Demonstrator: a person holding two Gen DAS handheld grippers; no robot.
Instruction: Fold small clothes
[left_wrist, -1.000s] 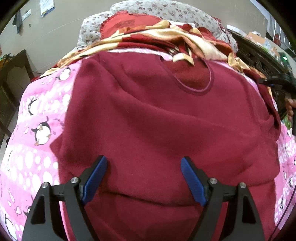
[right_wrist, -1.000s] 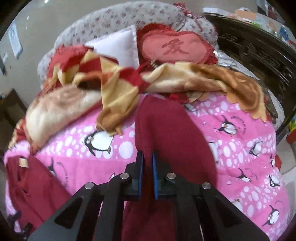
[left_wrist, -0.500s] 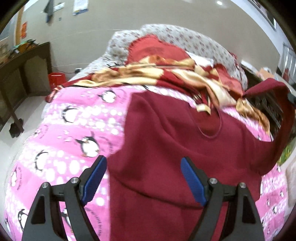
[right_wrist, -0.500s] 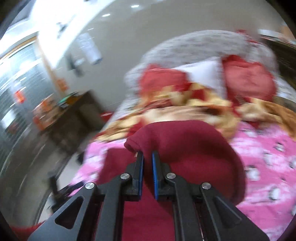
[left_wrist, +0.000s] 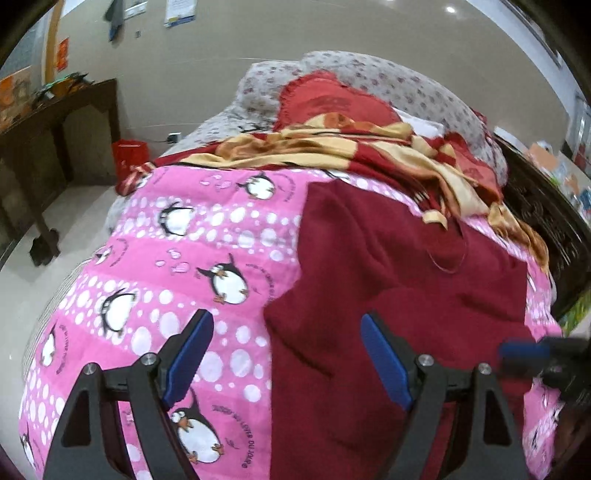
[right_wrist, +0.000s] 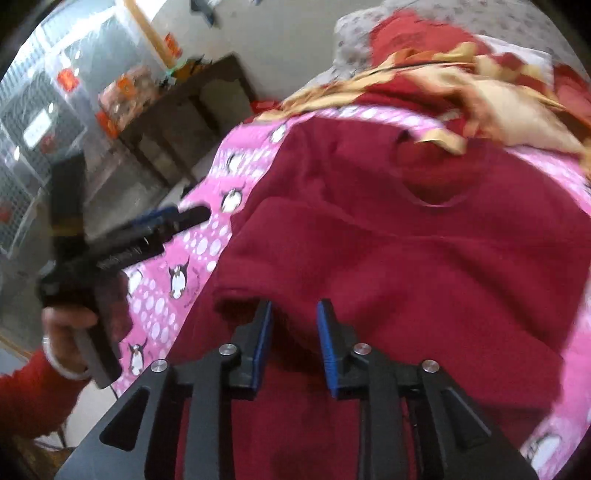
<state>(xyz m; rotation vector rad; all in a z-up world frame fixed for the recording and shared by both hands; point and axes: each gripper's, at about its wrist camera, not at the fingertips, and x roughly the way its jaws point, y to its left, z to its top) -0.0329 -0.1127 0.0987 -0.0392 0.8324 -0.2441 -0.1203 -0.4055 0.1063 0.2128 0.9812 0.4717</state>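
Note:
A dark red sweater (left_wrist: 388, 280) lies on the pink penguin quilt (left_wrist: 192, 266), neck hole toward the pillows. One sleeve (right_wrist: 369, 254) is folded across its body. My left gripper (left_wrist: 286, 354) is wide open and empty above the sweater's left edge; it also shows in the right wrist view (right_wrist: 173, 218). My right gripper (right_wrist: 293, 332) is open with a narrow gap, hovering just above the folded sleeve, with no cloth between the pads. Its blue tip shows at the right of the left wrist view (left_wrist: 524, 350).
A red and gold blanket (left_wrist: 369, 147) and a red heart cushion (left_wrist: 332, 103) are piled at the bed's head. A dark wooden table (left_wrist: 55, 125) and a red bin (left_wrist: 129, 155) stand on the floor to the left. A dark carved frame (left_wrist: 546, 214) runs along the right.
My right gripper carried the sleeve across the sweater's body, opened and let it go. My left gripper moved left and stayed open.

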